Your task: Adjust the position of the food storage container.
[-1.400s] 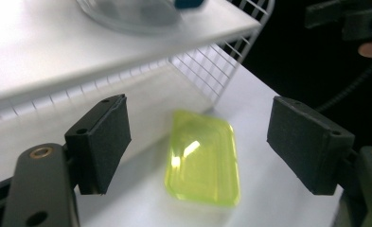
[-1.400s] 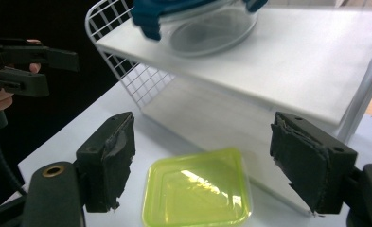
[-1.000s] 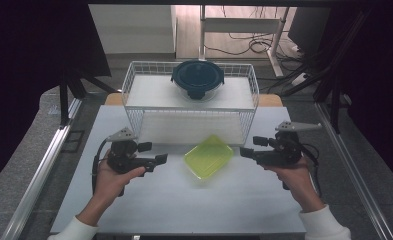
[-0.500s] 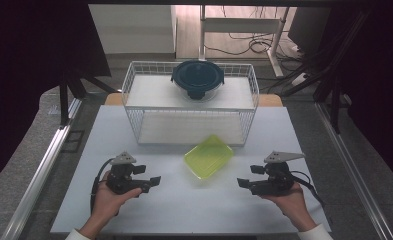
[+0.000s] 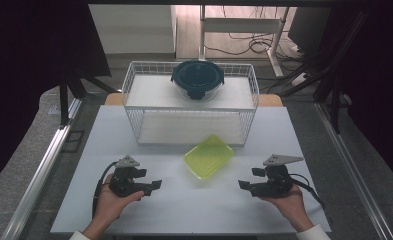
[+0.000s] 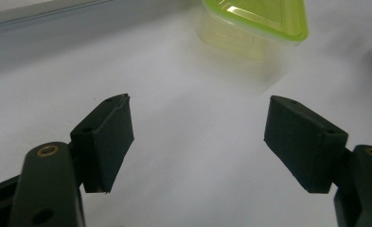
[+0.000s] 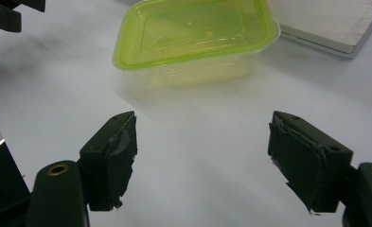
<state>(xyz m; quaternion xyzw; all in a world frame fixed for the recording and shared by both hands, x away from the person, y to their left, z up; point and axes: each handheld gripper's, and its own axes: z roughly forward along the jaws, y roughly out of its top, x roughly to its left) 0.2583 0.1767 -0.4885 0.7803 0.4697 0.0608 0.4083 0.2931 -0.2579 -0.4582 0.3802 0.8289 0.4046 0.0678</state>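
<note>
We hold left tool (image 5: 155,185) and right tool (image 5: 244,186) released, empty, flanking green-lidded container (image 5: 209,156) on table (image 5: 184,210) before wire basket (image 5: 134,95). Risk: one-sided pinch skids light box.

A white table (image 5: 134,125) stands on grey floor (image 5: 29,150). Beyond the table, black cables (image 5: 244,47) lie on pale flooring. Dark curtains (image 5: 34,45) flank the table on 2 sides.
</note>
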